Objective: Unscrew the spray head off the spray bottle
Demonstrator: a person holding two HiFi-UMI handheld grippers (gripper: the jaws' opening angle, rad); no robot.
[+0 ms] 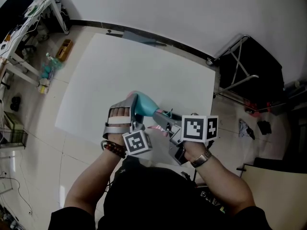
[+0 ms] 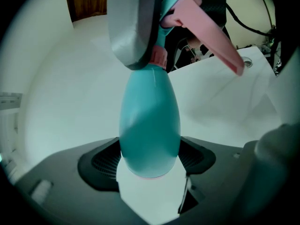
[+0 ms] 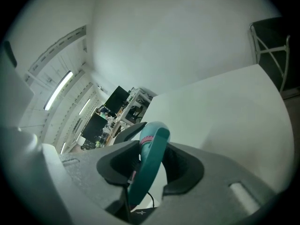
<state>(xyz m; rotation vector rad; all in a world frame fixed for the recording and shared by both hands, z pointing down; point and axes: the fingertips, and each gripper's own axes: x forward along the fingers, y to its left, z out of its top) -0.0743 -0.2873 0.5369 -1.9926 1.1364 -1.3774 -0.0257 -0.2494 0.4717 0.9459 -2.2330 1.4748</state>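
Left gripper view, left fingers (image 2: 98, 162) clamping teal spray bottle (image 2: 150, 121), right fingers (image 3: 187, 170) pinching spray head (image 3: 150, 162)

A white square worktop (image 1: 144, 71) stands on a pale tiled floor (image 1: 38, 128). A flat grey-blue piece (image 1: 140, 37) lies at the worktop's far edge. Left of the worktop, a yellow box (image 1: 64, 49) sits on the floor.

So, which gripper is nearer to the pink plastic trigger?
Right: right gripper grips the teal spray head beside the trigger; left gripper holds the teal bottle body, farther off.
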